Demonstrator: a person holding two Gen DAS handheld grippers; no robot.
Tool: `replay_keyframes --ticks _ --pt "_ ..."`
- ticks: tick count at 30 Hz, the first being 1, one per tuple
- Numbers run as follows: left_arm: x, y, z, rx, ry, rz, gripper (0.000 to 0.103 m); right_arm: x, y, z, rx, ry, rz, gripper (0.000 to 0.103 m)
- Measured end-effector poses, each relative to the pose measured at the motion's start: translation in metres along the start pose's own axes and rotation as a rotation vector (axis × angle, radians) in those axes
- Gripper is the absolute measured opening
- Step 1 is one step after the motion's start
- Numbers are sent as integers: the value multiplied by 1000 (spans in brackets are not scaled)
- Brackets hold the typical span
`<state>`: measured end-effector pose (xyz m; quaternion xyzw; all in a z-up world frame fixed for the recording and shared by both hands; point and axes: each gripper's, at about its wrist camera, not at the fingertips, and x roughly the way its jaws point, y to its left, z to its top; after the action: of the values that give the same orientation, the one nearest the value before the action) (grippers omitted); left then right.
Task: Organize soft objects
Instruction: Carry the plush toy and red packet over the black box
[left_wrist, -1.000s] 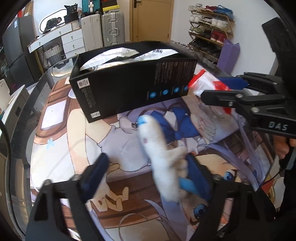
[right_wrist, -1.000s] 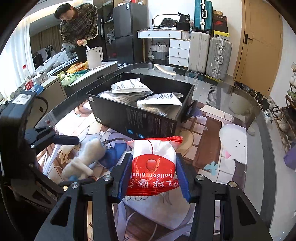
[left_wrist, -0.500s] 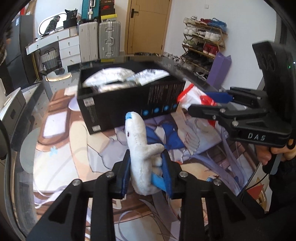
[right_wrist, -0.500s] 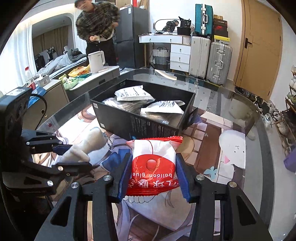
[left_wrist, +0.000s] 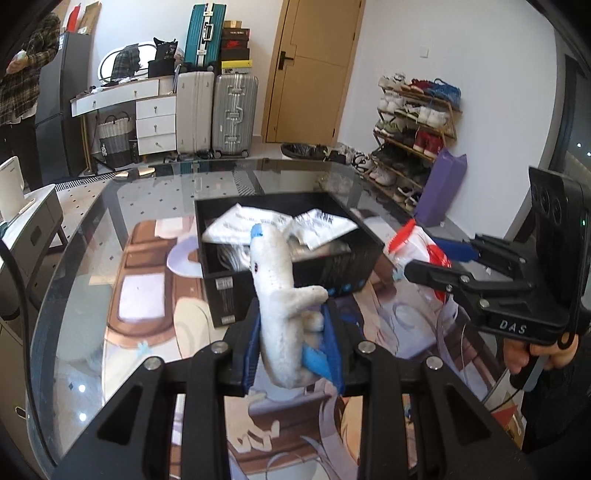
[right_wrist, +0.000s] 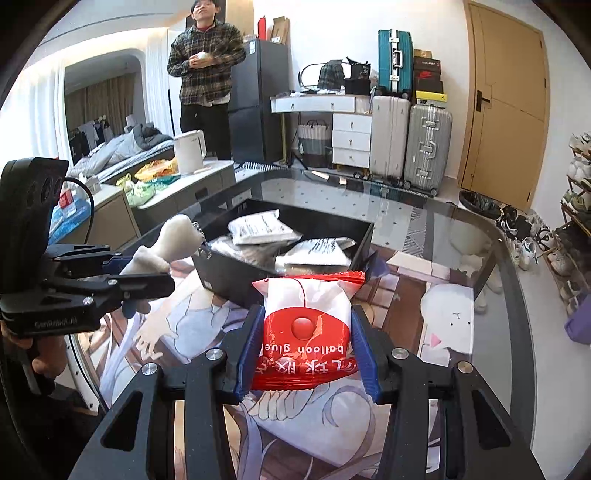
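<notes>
My left gripper (left_wrist: 293, 341) is shut on a white plush toy with blue fins (left_wrist: 277, 291), held upright above the printed mat. The same plush toy (right_wrist: 173, 240) shows at the left of the right wrist view, in the left gripper (right_wrist: 147, 284). My right gripper (right_wrist: 301, 349) is shut on a red and white balloon glue packet (right_wrist: 306, 325). That packet (left_wrist: 417, 247) and the right gripper (left_wrist: 439, 262) appear at the right of the left wrist view. Beyond both lies an open black box (left_wrist: 332, 273), also visible as the black box (right_wrist: 229, 273), with several white packets inside.
A glass table (right_wrist: 461, 229) carries a printed anime mat (left_wrist: 147, 302). A person in a plaid shirt (right_wrist: 205, 51) stands beyond the table's far left. Suitcases (right_wrist: 410, 136), a white drawer unit (right_wrist: 351, 136) and a shoe rack (left_wrist: 417, 125) line the walls.
My left gripper closed on the plush toy and lifted it off the mat toward the box. The right gripper rose slightly, still holding the packet.
</notes>
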<state>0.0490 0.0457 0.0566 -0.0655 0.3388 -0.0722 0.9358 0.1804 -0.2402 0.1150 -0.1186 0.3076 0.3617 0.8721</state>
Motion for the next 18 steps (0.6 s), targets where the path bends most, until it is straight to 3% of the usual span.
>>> replay_keyframes --ticks 10,18 --pt "8 7 28 14 -37 -13 29 -1 -9 16 69 -60 -14 47" --pt "22 16 51 21 -47 -6 29 22 -9 40 65 -49 -29 47"
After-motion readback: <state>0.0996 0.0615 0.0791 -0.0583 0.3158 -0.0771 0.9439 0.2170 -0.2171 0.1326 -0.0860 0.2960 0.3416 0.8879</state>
